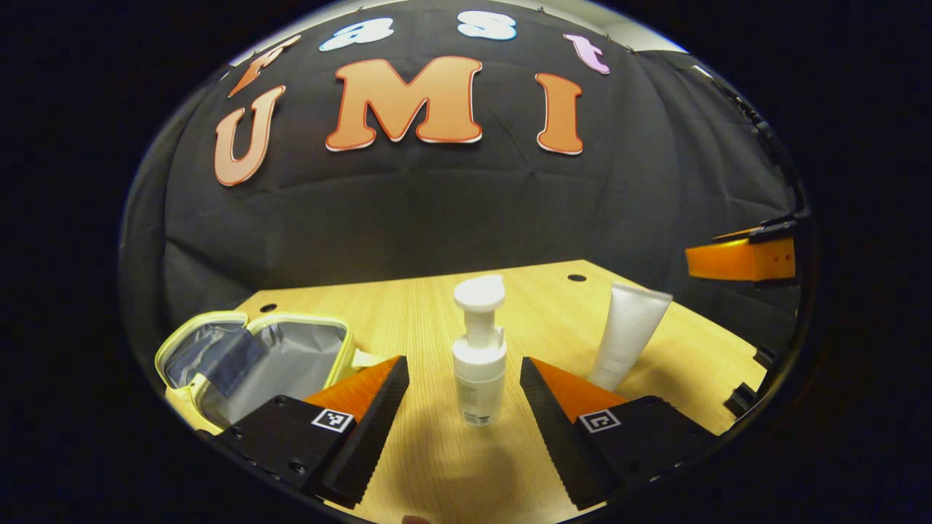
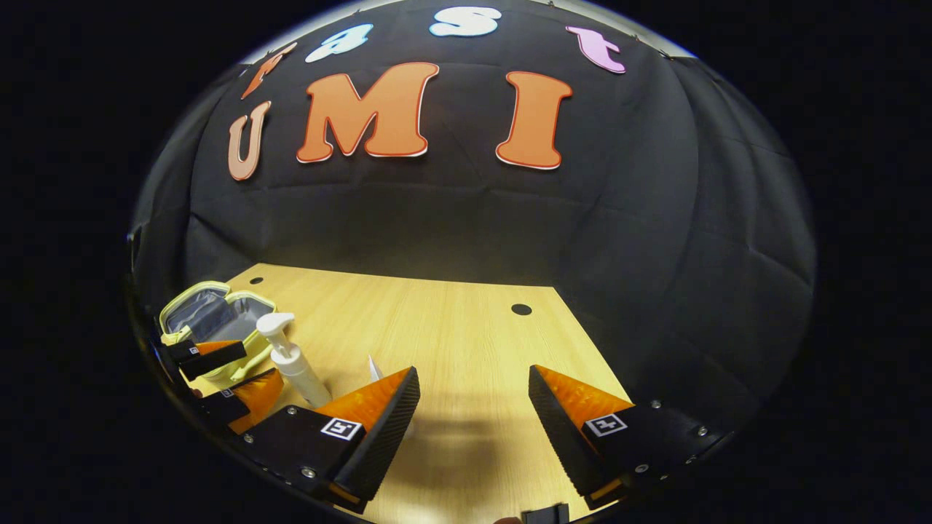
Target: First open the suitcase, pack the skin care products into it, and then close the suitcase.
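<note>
Suitcase (image 1: pixel 255 356) lies open at far left on the table (image 1: pixel 437 306), grey lining showing. Pump bottle (image 1: pixel 479 349) stands upright, long axis vertical, dead ahead between the left gripper's (image 1: pixel 464 407) spread fingers, untouched; tube (image 1: pixel 628 336) stands just right of it. Right gripper (image 2: pixel 473 418) also spread and empty, bottle well off its left, so the left is nearer.

Backdrop: black cloth wall (image 2: pixel 451 218), creased. Furniture: light wood-grain table (image 2: pixel 451 327), two round holes near its far edge.
</note>
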Available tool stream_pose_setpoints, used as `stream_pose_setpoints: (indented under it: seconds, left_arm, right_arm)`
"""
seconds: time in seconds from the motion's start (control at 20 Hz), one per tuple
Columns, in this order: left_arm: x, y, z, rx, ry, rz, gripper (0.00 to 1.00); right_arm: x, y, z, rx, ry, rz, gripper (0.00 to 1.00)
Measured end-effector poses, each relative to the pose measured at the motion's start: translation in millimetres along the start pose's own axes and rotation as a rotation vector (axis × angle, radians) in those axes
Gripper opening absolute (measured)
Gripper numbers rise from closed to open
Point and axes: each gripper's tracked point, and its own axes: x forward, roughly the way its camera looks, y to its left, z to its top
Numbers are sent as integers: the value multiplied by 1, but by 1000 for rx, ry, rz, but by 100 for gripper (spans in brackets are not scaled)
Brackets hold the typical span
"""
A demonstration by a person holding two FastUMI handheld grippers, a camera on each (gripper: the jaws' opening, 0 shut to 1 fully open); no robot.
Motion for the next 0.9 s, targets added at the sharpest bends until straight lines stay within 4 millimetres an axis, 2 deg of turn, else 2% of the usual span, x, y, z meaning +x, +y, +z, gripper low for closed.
stream_pose_setpoints:
  seconds: [0.1,0.25,0.5,0.65,0.8,0.9]
  left_arm:
    - [16,-5,-11,20,36,-4,97]
    - [35,-13,-28,-39,79,-28,97]
    - [58,-10,-38,-66,116,-6,97]
    - [68,-13,-36,-43,103,-13,61]
    - [70,-13,-33,-38,124,-6,59]
    - [68,-16,-30,-45,137,-22,59]
  right_arm:
    - [3,-4,-7,8,20,-5,96]
    - [7,-11,-16,12,43,-13,96]
    - [10,-17,-25,22,62,-18,96]
    - [12,-16,-27,19,65,-8,96]
    - [11,-5,-29,23,63,31,96]
    - [5,10,-27,31,51,88,96]
